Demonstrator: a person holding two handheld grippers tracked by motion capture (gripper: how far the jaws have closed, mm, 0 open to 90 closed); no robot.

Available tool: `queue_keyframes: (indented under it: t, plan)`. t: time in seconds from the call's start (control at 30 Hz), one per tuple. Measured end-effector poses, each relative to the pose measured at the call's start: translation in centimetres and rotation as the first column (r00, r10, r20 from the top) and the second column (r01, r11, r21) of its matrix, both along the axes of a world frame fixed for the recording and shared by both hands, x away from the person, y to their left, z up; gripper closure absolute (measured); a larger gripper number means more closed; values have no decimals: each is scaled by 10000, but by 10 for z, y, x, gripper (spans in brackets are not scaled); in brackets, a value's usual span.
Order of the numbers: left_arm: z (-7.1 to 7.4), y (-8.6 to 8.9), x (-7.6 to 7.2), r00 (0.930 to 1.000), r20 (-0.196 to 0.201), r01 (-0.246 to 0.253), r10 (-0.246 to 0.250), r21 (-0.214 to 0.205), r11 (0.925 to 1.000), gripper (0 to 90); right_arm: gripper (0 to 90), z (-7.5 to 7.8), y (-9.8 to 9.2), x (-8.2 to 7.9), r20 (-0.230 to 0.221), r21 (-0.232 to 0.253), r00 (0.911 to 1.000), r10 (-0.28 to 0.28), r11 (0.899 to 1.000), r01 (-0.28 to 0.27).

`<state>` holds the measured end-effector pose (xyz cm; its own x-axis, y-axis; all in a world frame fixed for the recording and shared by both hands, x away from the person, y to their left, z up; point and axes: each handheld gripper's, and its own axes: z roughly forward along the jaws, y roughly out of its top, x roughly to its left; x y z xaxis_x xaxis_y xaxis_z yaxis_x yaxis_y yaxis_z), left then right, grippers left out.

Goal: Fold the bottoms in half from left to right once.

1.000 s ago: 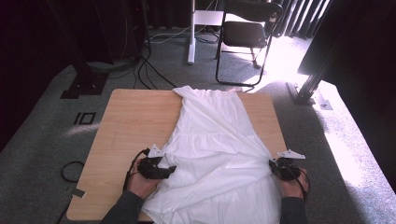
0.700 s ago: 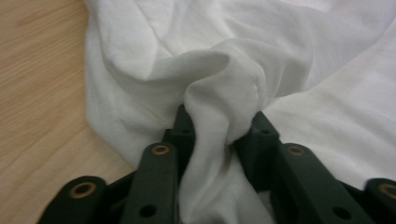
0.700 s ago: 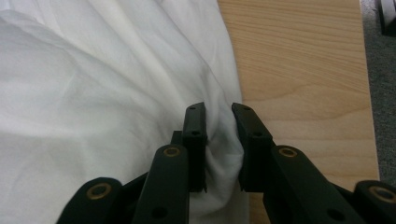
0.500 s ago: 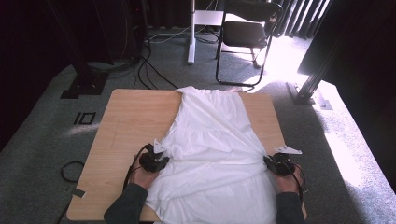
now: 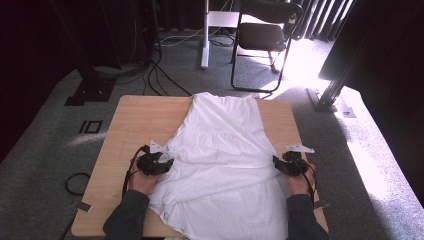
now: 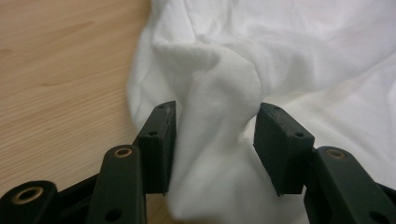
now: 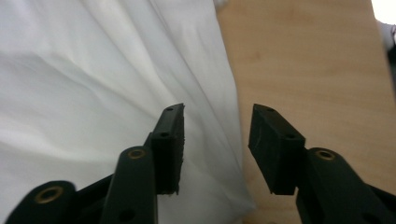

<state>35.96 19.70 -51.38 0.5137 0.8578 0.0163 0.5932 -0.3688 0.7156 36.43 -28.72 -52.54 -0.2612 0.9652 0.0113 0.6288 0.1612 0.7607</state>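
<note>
1. A white garment (image 5: 225,150) is spread on the wooden table (image 5: 140,115), with its narrow top end toward the far edge and its wide lower part toward the person's side.
2. The lower part of the garment is seen to reach the near edge of the table, and a crosswise fold is seen between the two grippers.
3. The left gripper (image 5: 167,164) is held at the left side edge of the garment, with the hand (image 5: 142,182) behind it.
4. In the left gripper view, a bunched ridge of the white cloth (image 6: 219,116) is seen between the two black jaws. The jaws have just been opening and stand about half apart; the cloth brushes the left pad, but it is not pressed by the right one.
5. The right gripper (image 5: 276,162) is held at the right side edge of the garment, with the hand (image 5: 299,184) behind it.
6. In the right gripper view, the jaws have just been opening and stand about half apart. The hem of the garment (image 7: 140,70) lies below them, and bare table wood (image 7: 308,70) is seen under the right jaw; nothing is gripped.
</note>
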Motion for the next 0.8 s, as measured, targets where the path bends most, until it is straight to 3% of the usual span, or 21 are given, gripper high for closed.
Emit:
queue_keyframes:
  t: [0.1, 0.23, 0.33, 0.43, 0.47, 0.53, 0.57, 0.63, 0.7, 0.73, 0.8]
  plan:
    - [8, 7, -13, 9998, 212, 25, -24, -30, 10000, 491, 480, 15, 15, -4, 400, 333, 9956, 849, 9957, -863]
    - [9, 14, -31, 9995, 57, 312, -311, -169, 9994, 477, 389, 16, 35, 2, 204, 801, 9838, 1779, 9806, -1790]
    - [3, 20, -44, 9985, -209, 507, -515, -353, 9981, 469, 276, 7, 47, 13, -319, 673, 9799, 1969, 9786, -1944]
    - [-8, 26, -55, 9961, -570, 633, -666, -584, 9963, 461, 247, -4, 51, 21, -904, 638, 9736, 2094, 9769, -2042]
    - [-12, 27, -59, 9954, -729, 582, -624, -577, 9966, 460, 270, -7, 52, 22, -1121, 738, 9695, 2180, 9748, -2107]
    - [-21, 28, -64, 9930, -1107, 346, -405, -542, 9979, 461, 457, -10, 53, 20, -1274, 697, 9619, 2418, 9696, -2345]
    - [-25, 28, -66, 9903, -1298, 399, -490, -719, 9966, 461, 552, -10, 53, 16, -1272, 720, 9561, 2639, 9639, -2564]
    - [-30, 26, -72, 9895, -1284, 578, -667, -722, 9957, 475, 690, -6, 52, 6, -1167, 626, 9539, 2766, 9606, -2709]
    - [-29, 25, -76, 9855, -1409, 864, -940, -594, 9945, 689, 791, -3, 47, -6, -968, 622, 9541, 2835, 9584, -2785]
    - [-28, 25, -78, 9859, -1368, 918, -964, -396, 9950, 758, 823, -1, 44, -13, -870, 647, 9562, 2794, 9594, -2745]
    - [-26, 26, -84, 9839, -1349, 1131, -1174, -395, 9928, 854, 848, 3, 36, -27, -581, 707, 9594, 2760, 9597, -2718]
